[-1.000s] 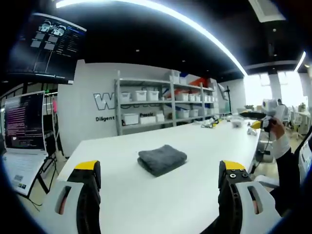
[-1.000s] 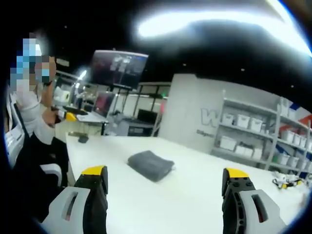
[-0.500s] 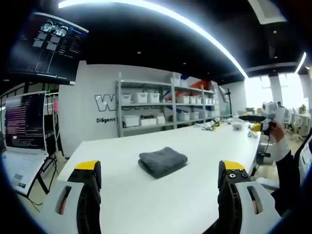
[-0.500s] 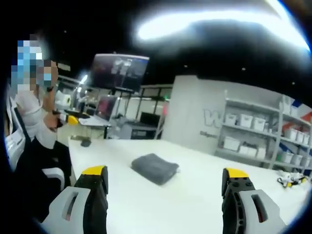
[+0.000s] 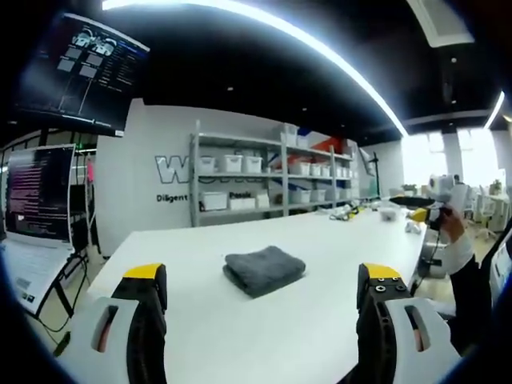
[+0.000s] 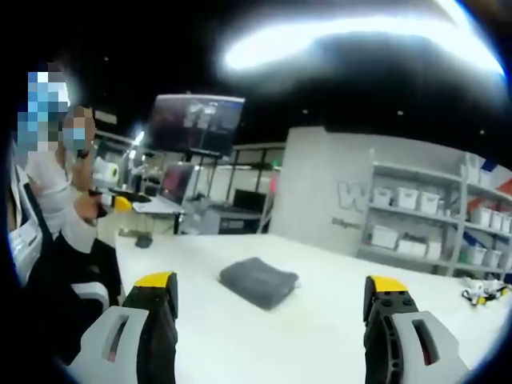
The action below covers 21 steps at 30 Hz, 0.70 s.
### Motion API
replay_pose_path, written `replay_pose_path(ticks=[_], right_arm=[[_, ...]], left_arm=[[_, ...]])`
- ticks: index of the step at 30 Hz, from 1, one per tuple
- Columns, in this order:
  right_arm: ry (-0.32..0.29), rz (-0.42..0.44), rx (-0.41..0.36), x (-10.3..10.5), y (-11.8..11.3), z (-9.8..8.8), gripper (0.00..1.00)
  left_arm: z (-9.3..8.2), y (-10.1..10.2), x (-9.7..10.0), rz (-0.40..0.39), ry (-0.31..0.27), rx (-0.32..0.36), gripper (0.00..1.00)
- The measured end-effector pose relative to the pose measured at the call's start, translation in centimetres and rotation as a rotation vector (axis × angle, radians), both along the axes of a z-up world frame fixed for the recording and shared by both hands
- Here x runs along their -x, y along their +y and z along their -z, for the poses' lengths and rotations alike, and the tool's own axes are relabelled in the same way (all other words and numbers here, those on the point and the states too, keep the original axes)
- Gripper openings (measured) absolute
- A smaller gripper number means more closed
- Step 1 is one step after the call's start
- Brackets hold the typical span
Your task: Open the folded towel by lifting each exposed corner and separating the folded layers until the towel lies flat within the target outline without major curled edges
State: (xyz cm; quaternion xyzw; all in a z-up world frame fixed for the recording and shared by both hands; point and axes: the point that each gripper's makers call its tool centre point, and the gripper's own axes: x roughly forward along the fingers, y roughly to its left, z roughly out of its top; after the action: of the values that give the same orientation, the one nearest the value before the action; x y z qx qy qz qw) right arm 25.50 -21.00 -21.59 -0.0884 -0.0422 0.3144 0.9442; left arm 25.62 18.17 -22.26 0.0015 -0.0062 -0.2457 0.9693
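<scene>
Right now the folded grey towel (image 5: 264,270) lies on the white table (image 5: 320,320), well ahead of the left gripper (image 5: 260,292), whose jaws stand wide apart and empty. Seen past the right gripper (image 6: 272,296), equally spread, the towel (image 6: 258,281) sits untouched.
</scene>
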Motion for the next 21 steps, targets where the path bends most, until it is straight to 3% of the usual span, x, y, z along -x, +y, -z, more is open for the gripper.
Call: replay_pose_path(ticks=[11, 21], right_arm=[[-0.004, -0.007, 0.001, -0.9, 0.2, -0.3, 0.97], [0.002, -0.012, 0.011, -1.8, 0.5, 0.0, 0.97]], left_arm=[[-0.6, -0.1, -0.4, -0.003, -0.03, 0.045, 0.96], [-1.0, -0.4, -1.0, 0.005, -0.037, 0.019, 0.96]])
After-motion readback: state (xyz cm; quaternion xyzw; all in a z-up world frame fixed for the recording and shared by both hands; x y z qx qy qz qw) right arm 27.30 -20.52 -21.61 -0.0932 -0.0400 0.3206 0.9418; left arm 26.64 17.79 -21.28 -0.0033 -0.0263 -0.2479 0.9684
